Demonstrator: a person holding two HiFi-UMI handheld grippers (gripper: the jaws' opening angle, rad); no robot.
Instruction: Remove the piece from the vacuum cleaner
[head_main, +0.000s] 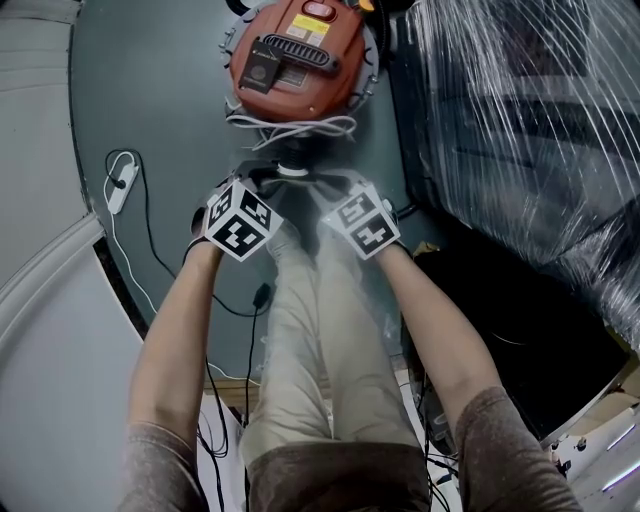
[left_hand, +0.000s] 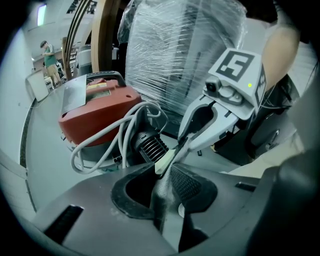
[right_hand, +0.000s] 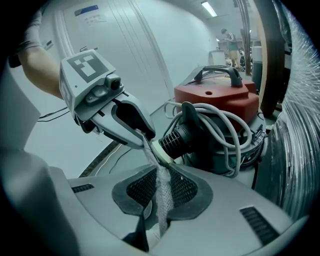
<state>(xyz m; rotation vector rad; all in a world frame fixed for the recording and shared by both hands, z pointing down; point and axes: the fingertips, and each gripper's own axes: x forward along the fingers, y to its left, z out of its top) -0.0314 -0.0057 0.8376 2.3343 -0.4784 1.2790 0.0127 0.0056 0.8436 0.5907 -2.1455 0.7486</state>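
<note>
The red vacuum cleaner (head_main: 300, 55) (left_hand: 95, 107) (right_hand: 220, 97) stands on the grey floor with a white cord looped round it. A black ribbed port with a cream rim (right_hand: 172, 140) (left_hand: 150, 145) sticks out toward me. A thin whitish mesh piece (right_hand: 162, 192) (left_hand: 166, 182) runs from that rim, stretched between both grippers. My left gripper (head_main: 258, 190) (left_hand: 167, 175) (right_hand: 145, 137) is shut on one end. Facing it from the right, my right gripper (head_main: 345, 190) (right_hand: 161, 190) (left_hand: 182, 145) is shut on the other end. In the head view the jaws are mostly hidden under the marker cubes.
A large plastic-wrapped load (head_main: 520, 120) stands close on the right of the vacuum. A white power strip (head_main: 122, 182) and a black cable (head_main: 255, 295) lie on the floor at left. My legs (head_main: 320, 340) are below the grippers.
</note>
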